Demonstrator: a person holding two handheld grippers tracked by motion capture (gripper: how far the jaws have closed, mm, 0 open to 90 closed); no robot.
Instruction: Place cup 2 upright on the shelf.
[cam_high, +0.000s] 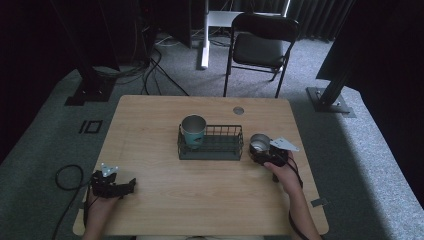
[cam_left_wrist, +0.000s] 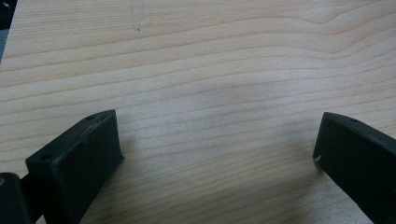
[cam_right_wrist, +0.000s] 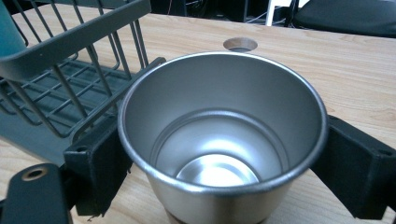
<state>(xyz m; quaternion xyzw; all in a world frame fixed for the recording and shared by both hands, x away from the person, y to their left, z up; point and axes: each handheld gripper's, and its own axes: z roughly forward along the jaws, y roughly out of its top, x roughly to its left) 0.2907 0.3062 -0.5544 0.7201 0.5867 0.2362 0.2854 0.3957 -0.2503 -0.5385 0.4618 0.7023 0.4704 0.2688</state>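
Steel cup (cam_right_wrist: 219, 140): upright, open mouth up, on the wooden table (cam_high: 165, 200) just right of the wire basket (cam_high: 210, 150), held between both jaws of the right gripper (cam_high: 261, 150), one jaw against each side of its wall. Teal cup (cam_high: 193, 131): upright inside the basket, at its left end. Left gripper (cam_high: 131, 186): at the near left of the table, well apart from the basket, jaws spread wide over bare wood, holding nothing. Black chair (cam_high: 260, 47): beyond the far edge
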